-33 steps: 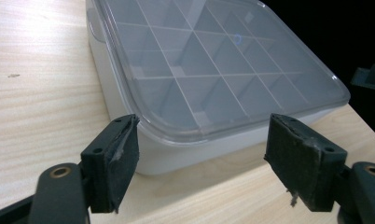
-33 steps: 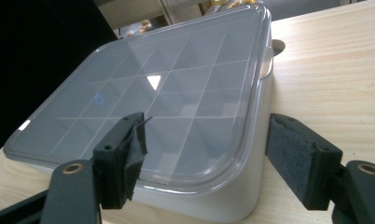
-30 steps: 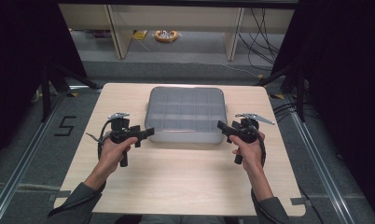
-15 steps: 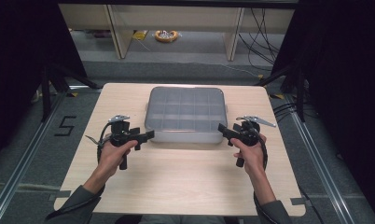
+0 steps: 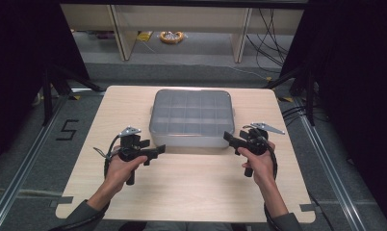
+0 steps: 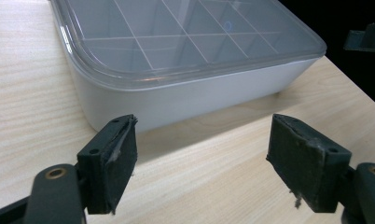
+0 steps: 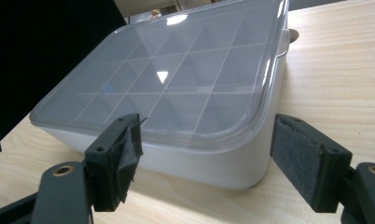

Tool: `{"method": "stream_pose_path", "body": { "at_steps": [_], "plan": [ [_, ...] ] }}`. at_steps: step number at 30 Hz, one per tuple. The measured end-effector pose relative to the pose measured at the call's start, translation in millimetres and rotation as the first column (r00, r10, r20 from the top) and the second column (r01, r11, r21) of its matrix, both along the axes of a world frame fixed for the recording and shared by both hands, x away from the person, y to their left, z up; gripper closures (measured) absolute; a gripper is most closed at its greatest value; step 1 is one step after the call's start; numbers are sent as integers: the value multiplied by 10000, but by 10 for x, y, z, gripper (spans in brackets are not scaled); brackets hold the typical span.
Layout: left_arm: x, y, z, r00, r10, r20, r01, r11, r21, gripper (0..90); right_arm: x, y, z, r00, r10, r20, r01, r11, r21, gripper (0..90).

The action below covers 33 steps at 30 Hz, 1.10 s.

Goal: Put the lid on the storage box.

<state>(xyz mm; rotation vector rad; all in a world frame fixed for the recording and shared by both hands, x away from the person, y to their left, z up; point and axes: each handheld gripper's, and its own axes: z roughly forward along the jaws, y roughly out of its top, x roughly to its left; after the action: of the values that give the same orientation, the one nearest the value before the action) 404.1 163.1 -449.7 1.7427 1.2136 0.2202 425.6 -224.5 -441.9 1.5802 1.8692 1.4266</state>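
You are holding the left gripper [image 5: 155, 150] low over the worktop [image 5: 191, 192], just off the near left corner of the compartment box [image 5: 192, 118], with your left hand [image 5: 118, 166] wrapped around its handle. Its jaws are standing wide apart with nothing between them, and they have just been opening a little further. In the left gripper view the left gripper [image 6: 202, 161] is pointing at the box's near corner [image 6: 176, 60], close to the white wall but not touching it.

The compartment box is sitting at the middle of the worktop, toward the far edge, with its clear lid [image 7: 176, 88] lying closed over a grid of dividers. The compartments are looking empty through the lid, though its glare is hiding some of them.

You are holding the right gripper [image 5: 231, 138] just off the near right corner of the box, your right hand [image 5: 257, 161] gripping the handle over the worktop's right half. Its jaws are also released and have just been opening, pinching nothing. In the right gripper view the right gripper [image 7: 206, 158] is facing the box's rounded near corner, and one pad [image 7: 125, 154] is overlapping the lid's rim in the picture; whether it is touching you cannot tell from here.
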Motion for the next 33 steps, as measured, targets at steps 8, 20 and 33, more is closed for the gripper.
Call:
{"method": "stream_pose_path", "body": {
  "at_steps": [8,20,33],
  "plan": [
    [-96,16,-68,9998,-164,-76,165,9998,93,233,-71,18,-18,9998,169,-51,-170,9997,-195,258],
    [-240,-59,-222,9971,-744,-165,751,9962,447,202,-277,148,-29,9970,777,4,-775,9951,-622,170],
    [-493,-29,-322,9887,-1483,236,1464,9869,681,155,-510,254,-116,9943,1025,-291,-1035,9941,-331,161]
  ]
}}
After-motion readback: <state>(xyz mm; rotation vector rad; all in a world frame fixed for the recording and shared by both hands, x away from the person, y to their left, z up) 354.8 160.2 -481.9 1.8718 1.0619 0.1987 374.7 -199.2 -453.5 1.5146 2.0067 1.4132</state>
